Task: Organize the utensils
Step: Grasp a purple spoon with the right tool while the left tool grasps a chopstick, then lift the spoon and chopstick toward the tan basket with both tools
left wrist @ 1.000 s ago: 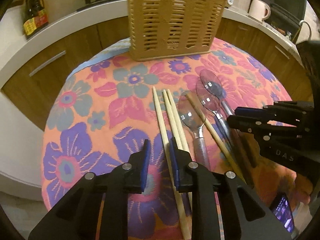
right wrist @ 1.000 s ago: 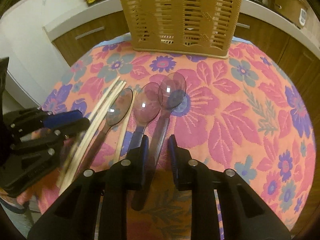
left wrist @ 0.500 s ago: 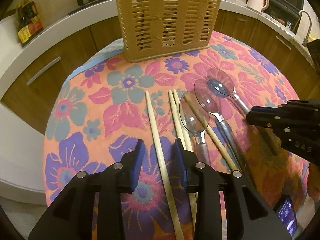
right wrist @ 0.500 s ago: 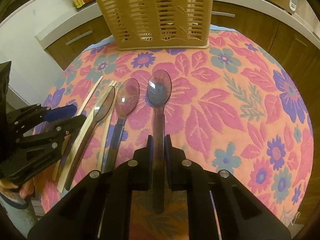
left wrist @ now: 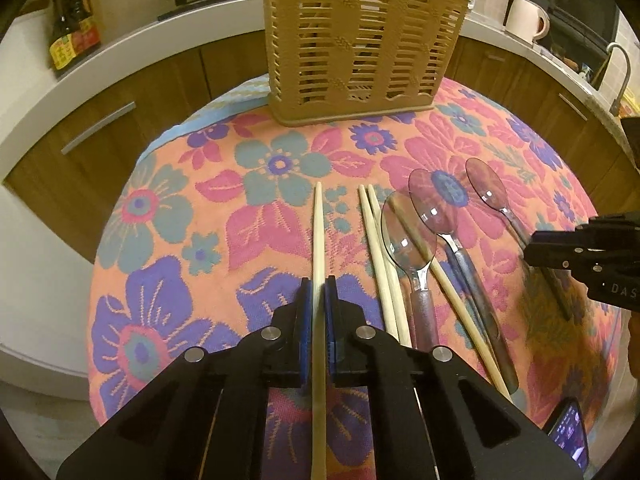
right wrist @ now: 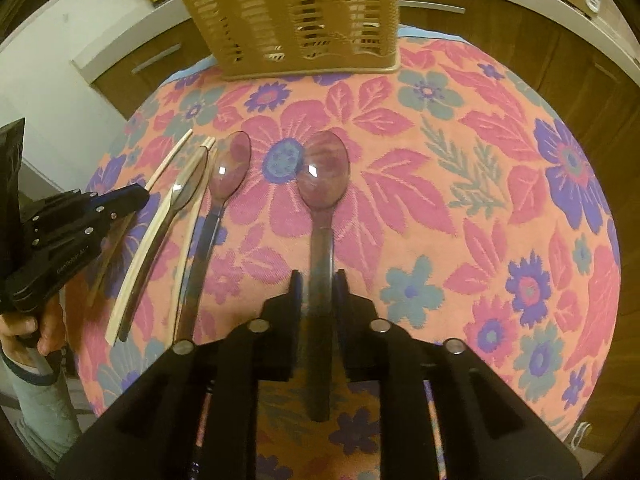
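Observation:
My left gripper (left wrist: 319,292) is shut on a single pale wooden chopstick (left wrist: 318,224) that points toward the tan slotted utensil basket (left wrist: 356,40). Three more chopsticks (left wrist: 376,236) and two clear spoons (left wrist: 408,236) lie to its right on the floral cloth. My right gripper (right wrist: 319,286) is shut on the handle of a third clear spoon (right wrist: 323,178), its bowl pointing at the basket (right wrist: 292,12). The right gripper also shows in the left wrist view (left wrist: 560,246), and the left gripper in the right wrist view (right wrist: 132,198).
The round table is covered by an orange floral cloth (left wrist: 172,208). A white counter with wooden cabinets curves behind it, carrying sauce bottles (left wrist: 70,28) and a mug (left wrist: 524,18). A phone (left wrist: 568,436) lies at the table's near right edge.
My left gripper has closed on the leftmost chopstick, now apart from the others. My right gripper has closed on the rightmost spoon and shifted it right, away from the other two.

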Demonstrator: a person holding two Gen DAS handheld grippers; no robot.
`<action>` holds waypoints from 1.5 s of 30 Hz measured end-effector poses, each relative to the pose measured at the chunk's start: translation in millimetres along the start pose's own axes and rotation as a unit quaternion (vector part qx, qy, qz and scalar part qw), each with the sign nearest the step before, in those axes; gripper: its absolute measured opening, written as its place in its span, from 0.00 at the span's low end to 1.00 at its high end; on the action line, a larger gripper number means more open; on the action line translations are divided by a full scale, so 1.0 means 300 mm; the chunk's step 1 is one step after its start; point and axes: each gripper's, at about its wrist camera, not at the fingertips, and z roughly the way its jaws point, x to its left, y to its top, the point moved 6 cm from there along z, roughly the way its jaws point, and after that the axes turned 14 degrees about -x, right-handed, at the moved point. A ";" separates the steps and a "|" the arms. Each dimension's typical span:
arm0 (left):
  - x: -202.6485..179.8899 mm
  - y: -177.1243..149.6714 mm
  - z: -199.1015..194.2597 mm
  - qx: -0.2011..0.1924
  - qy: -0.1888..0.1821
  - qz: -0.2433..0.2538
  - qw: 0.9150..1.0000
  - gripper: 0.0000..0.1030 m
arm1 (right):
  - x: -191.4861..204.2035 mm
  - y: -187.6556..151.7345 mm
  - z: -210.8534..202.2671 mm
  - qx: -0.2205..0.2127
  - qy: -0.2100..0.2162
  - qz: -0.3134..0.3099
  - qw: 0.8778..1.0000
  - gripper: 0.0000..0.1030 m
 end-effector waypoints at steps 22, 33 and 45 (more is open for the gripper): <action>-0.044 0.039 0.015 -0.004 -0.007 0.022 1.000 0.04 | 0.038 0.083 0.041 0.005 0.007 -0.048 0.999 0.09; -0.018 0.343 -0.223 -0.180 -0.070 -0.038 0.980 0.04 | 0.079 0.279 -0.179 -0.117 0.078 -0.042 0.989 0.09; 0.022 0.772 -0.267 -0.324 -0.103 -0.066 0.938 0.04 | 0.092 0.748 -0.347 -0.305 0.109 -0.014 0.946 0.09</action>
